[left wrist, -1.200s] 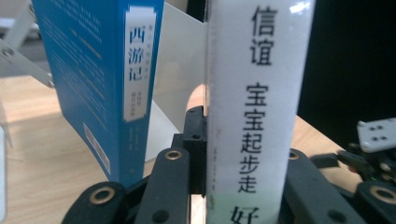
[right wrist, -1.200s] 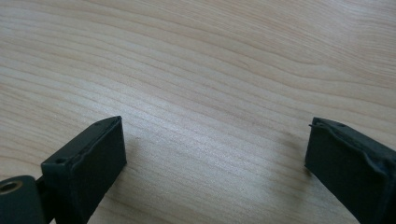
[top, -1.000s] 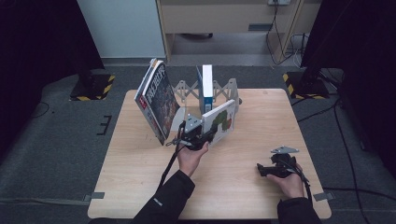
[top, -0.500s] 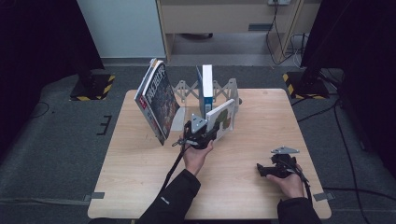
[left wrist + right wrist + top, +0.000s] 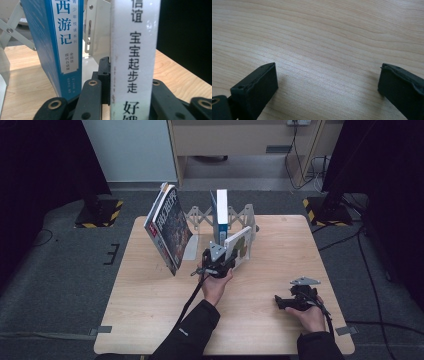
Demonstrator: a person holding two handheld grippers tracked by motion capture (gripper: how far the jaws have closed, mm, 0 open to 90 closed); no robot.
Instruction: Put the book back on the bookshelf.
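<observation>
Books stand along the far half of the wooden worktop (image 5: 150, 320) in the high view: a large dark-covered book (image 5: 169, 227) leans at the left end of a white folding rack (image 5: 200, 216), a blue-and-white book (image 5: 219, 210) stands upright in the rack's middle, and a white book (image 5: 239, 246) tilts just in front of the rack's right part. The left gripper (image 5: 220, 261) sits at the near lower edge of that white book, its jaws closed on it, with the person's left hand (image 5: 216, 286) behind and a dark sleeve running down to the bottom edge. The right gripper (image 5: 296, 299) rests low on the worktop near the right front corner, well apart from the books, held by the right hand (image 5: 311, 317). From the left gripper view, the white book's spine (image 5: 133, 55), printed with black characters, rises straight up between the two black jaws, which press on it from both sides; the blue-and-white book (image 5: 58, 37) stands just to its left, with white rack plates (image 5: 98, 32) behind them. Over in the right gripper view, the two black jaws stand wide apart above bare wood grain (image 5: 324, 45), nothing between them.
</observation>
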